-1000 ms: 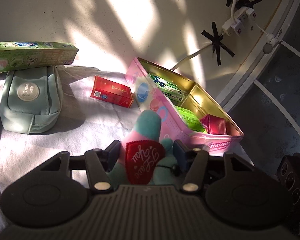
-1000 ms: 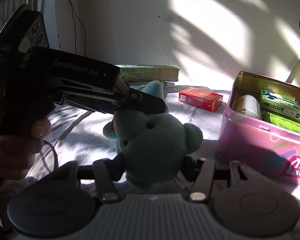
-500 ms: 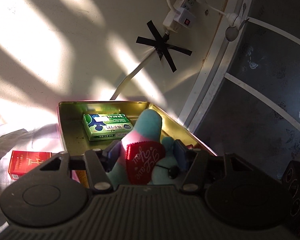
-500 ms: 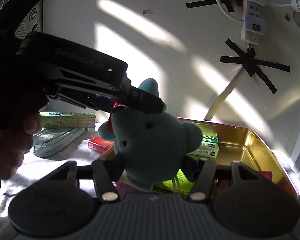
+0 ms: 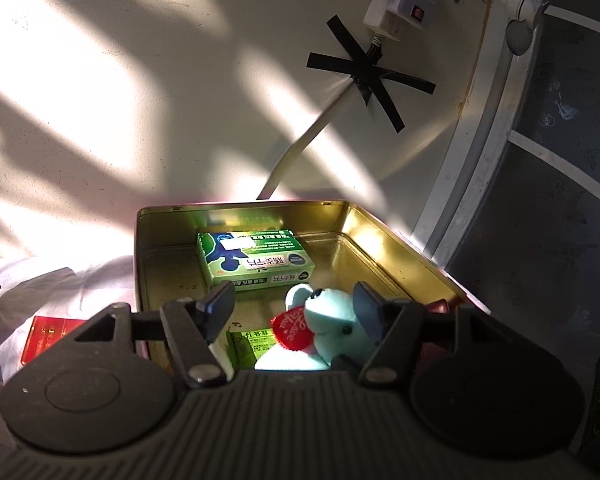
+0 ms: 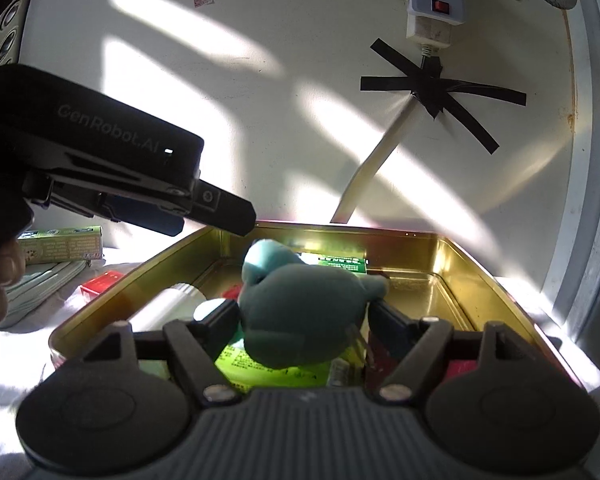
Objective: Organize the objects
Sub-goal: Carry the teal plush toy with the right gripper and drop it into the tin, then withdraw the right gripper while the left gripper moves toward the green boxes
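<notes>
Left wrist view: left claw [image 5: 296, 308] opening over gold-lined tin box [image 5: 400, 248], teal plush toy [image 5: 324, 332] between the jaws but loose, leaning toward the right pad, clear gap at the left pad. Red heart [image 5: 292, 328] on the toy's front. Toy lying inside the tin atop a bright green packet [image 5: 248, 344], just in front of green medicine box [image 5: 256, 262] flat on the tin floor. Dark red item [image 5: 440, 306] against the tin's right wall, mostly hidden behind the claw. Outside the tin, on white cloth [image 5: 60, 284]: red carton [image 5: 48, 334] at left. Behind: sunlit wall, white cable held by black tape cross [image 5: 370, 76], power strip [image 5: 400, 12] above.

Right wrist view: right claw [image 6: 300, 320] also opening, jaws spread either side of the same plush toy [image 6: 300, 312], neither pad seen pressing. White bottle [image 6: 168, 308] lying along the tin's left wall, crowding the space beside the toy. Left claw's black body [image 6: 100, 152] reaching in from upper left, tip over the tin rim [image 6: 500, 280], a hand [image 6: 0, 280] at the frame edge. Farther left on the cloth: green toothpaste box [image 6: 60, 244] and pale green pouch [image 6: 40, 284].
</notes>
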Demonstrator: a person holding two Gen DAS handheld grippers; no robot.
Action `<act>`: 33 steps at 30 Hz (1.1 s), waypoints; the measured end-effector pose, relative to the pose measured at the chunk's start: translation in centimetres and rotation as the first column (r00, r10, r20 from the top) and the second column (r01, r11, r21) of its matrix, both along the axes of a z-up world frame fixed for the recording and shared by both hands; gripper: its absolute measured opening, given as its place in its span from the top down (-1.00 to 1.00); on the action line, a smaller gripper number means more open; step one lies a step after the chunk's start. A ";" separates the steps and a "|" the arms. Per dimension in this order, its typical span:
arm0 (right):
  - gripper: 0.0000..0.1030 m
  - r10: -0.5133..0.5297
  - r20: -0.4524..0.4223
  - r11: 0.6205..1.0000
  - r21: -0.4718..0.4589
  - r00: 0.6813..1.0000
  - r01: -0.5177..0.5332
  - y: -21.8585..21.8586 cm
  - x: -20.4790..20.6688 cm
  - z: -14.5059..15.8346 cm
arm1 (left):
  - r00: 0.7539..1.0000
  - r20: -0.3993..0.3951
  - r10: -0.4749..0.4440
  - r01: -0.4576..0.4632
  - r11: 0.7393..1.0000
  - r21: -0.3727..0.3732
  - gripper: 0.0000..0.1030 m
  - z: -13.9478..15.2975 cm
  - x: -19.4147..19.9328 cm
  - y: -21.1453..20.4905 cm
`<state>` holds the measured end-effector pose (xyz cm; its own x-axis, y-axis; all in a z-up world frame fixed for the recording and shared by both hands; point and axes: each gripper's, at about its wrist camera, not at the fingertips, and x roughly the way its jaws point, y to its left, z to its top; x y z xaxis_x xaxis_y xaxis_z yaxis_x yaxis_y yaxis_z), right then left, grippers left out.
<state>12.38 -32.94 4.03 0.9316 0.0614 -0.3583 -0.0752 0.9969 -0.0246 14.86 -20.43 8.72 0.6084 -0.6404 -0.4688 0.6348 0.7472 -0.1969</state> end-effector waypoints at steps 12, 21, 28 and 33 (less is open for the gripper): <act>-0.40 -0.024 0.096 0.993 0.118 0.995 0.013 -0.6 -4.2 1.7 | 0.989 0.100 0.106 -0.110 0.993 0.040 -0.37 -0.7 -5.6 8.4; -0.21 0.237 0.117 0.960 0.124 0.964 -0.251 5.2 -7.2 2.0 | 0.941 -0.020 0.337 -0.333 0.937 0.111 -0.40 -5.4 -5.0 19.2; -0.20 0.408 -0.022 0.908 0.108 0.913 -0.404 11.7 -6.2 0.7 | 0.817 -0.091 0.569 -0.560 0.822 0.106 -0.40 -7.3 -2.9 27.6; -0.20 0.485 -0.093 0.873 0.118 0.870 -0.474 17.3 -3.8 0.5 | 0.754 -0.139 0.642 -0.649 0.761 -0.003 -0.40 -6.7 -1.5 32.6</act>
<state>8.63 -15.67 4.54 0.7314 0.5259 -0.4341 -0.5411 0.8350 0.0999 13.32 12.18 1.98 0.8255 -0.1398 -0.5468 -0.0267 0.9581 -0.2853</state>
